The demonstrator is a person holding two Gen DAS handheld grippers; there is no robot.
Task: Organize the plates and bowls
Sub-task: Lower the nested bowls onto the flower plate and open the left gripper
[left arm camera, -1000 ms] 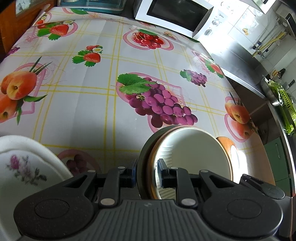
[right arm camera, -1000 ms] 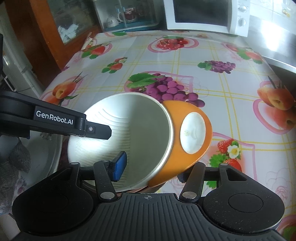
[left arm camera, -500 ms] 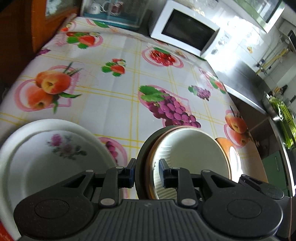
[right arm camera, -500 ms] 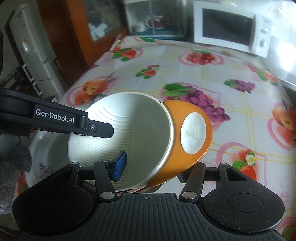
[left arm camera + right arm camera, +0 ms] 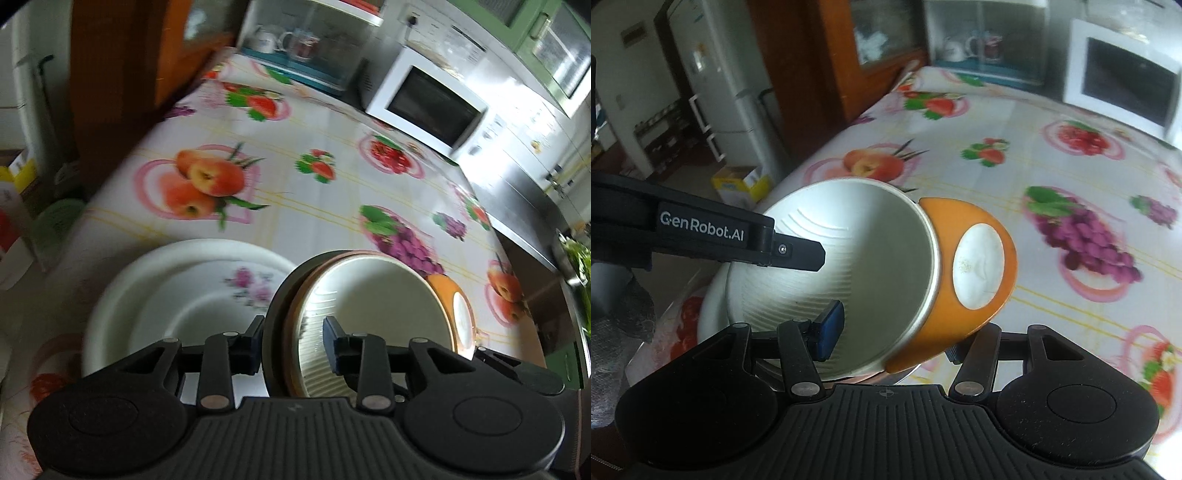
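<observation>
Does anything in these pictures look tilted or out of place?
Yes. The orange bowl is tipped on its side in the air, gripped at the rim by both grippers. It hangs beside the flowered plate, not stacked.

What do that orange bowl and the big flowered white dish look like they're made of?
Orange bowl: probably glazed ceramic or melamine. It has a glossy orange outside, a matte cream ribbed inside and a bare pale foot.

Flowered dish: likely glazed porcelain or enamel, smooth white with a printed pink flower. The blur leaves it open.
</observation>
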